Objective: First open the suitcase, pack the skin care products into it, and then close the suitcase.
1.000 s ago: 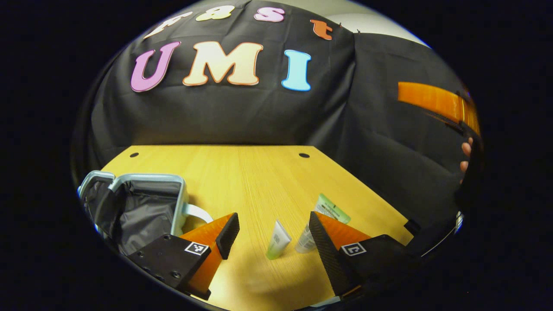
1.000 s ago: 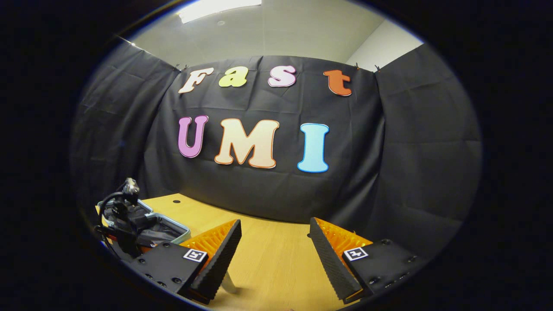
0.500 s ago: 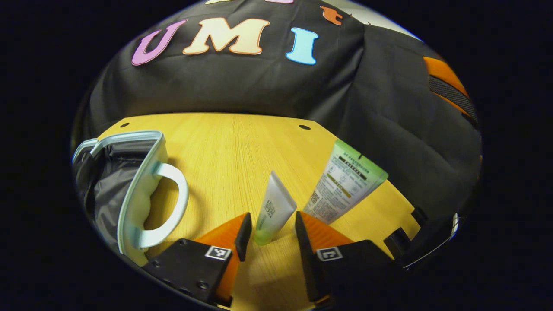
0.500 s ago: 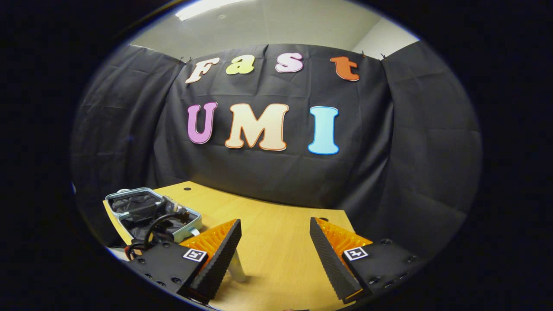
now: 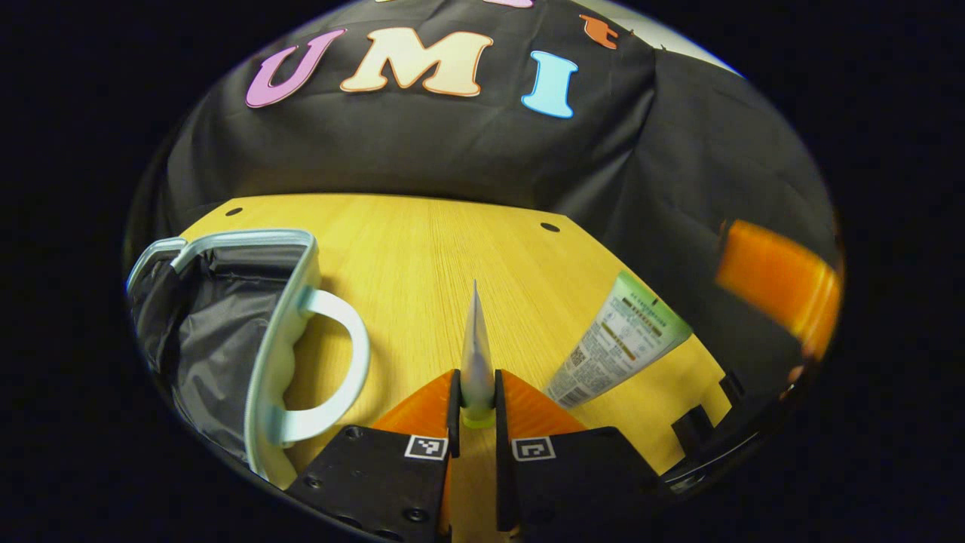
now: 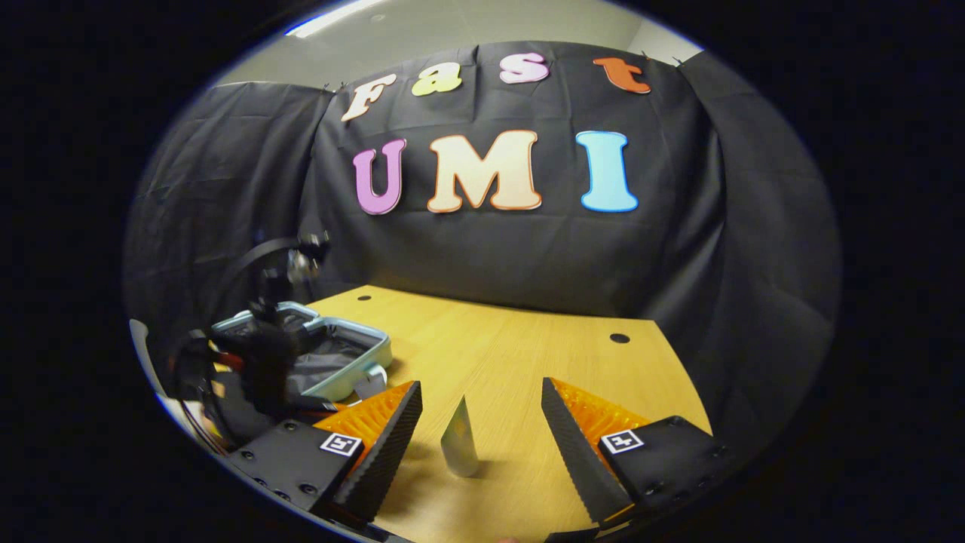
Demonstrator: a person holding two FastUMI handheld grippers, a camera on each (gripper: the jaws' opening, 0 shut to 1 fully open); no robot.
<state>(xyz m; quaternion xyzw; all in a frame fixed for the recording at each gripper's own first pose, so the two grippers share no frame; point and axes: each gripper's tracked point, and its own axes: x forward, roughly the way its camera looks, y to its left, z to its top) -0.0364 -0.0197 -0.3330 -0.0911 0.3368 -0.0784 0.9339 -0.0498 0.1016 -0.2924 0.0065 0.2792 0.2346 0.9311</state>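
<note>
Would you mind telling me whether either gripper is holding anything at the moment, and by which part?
The left gripper is shut on the small tube, its fingers pressing the lower end just above the cap. The right gripper is open and holds nothing.

black tongs [image 6: 481,441] bodies with screws, square markers, and ribbed fingers [image 6: 382,452].

Dim booth, fisheye-warped, blurred edges
</note>
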